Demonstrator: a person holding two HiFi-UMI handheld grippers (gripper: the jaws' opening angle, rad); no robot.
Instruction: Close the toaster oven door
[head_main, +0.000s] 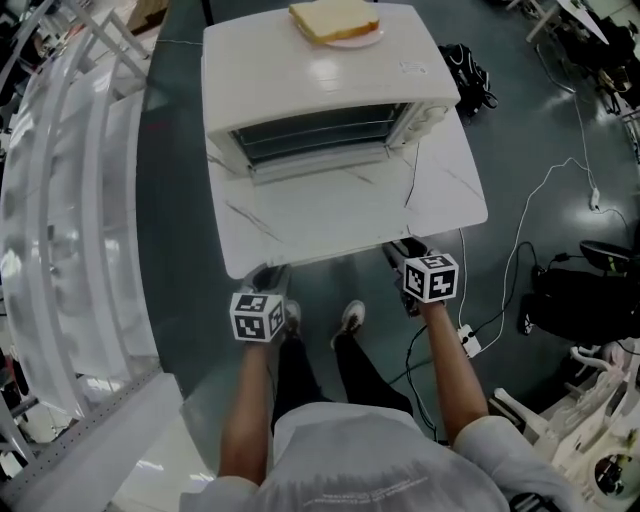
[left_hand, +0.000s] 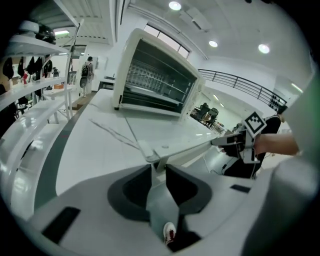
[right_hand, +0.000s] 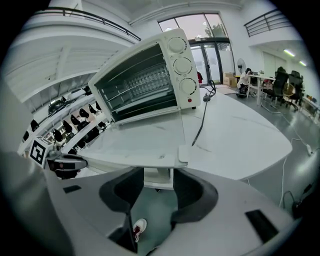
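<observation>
Hovering at the near edge of the white marble-look table (head_main: 340, 225), both tongs point forward and down, side by side. Left tongs (head_main: 268, 272): jaws apart, a narrow gap with nothing in it. Only the floor and a shoe (left_hand: 170, 232) show through. Right tongs (head_main: 405, 250): jaws wide apart, also empty. The table edge sits just beyond the tips of both; contact with it cannot be told.

The toaster oven (head_main: 320, 75) stands straight ahead of both tongs on the far part of the table, well apart from them and roughly midway between their lines. Its door (head_main: 315, 150) looks folded down and open, with the handle bar (head_main: 320, 171) on the side facing the tongs. The wire racks inside show in both gripper views. The three knobs (right_hand: 182, 65) are on the oven's right end, nearer the right tongs' side. A power cord (head_main: 412, 185) trails from that end across the table toward the right tongs. On top of the oven, farthest from the tongs, is a bread slice (head_main: 333, 18) on a plate (head_main: 368, 40).
</observation>
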